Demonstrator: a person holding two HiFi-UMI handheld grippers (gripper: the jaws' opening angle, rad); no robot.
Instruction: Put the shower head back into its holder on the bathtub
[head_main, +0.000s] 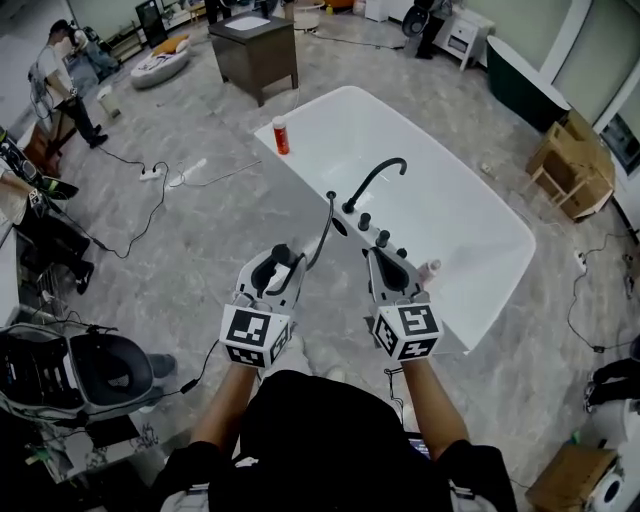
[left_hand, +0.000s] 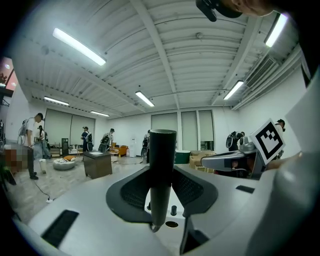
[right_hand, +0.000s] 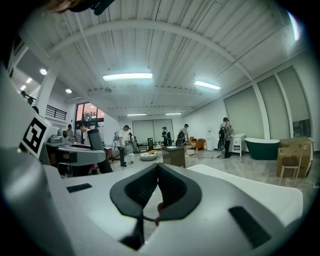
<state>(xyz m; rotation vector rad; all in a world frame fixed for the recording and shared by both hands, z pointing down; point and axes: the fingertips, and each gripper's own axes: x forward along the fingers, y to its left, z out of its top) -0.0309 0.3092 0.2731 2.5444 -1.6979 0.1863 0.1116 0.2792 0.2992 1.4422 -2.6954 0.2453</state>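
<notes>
The black shower head (head_main: 283, 258) stands upright between the pads of my left gripper (head_main: 279, 256), which is shut on its handle (left_hand: 162, 170). Its dark hose (head_main: 322, 232) curves up to the near rim of the white bathtub (head_main: 300, 110). Just beyond, a black arched faucet (head_main: 375, 178) and a row of black knobs (head_main: 382, 238) sit on that rim. My right gripper (head_main: 386, 258) hovers over the rim beside the knobs; in the right gripper view its jaws (right_hand: 157, 167) meet at the tips with nothing between them. Which fitting is the holder I cannot tell.
A red bottle (head_main: 281, 137) stands on the tub's far-left rim and a small pale bottle (head_main: 430, 270) on the near rim by my right gripper. A dark cabinet (head_main: 255, 50) stands beyond the tub, wooden chairs (head_main: 570, 165) at right, cables (head_main: 150, 175) and people at left.
</notes>
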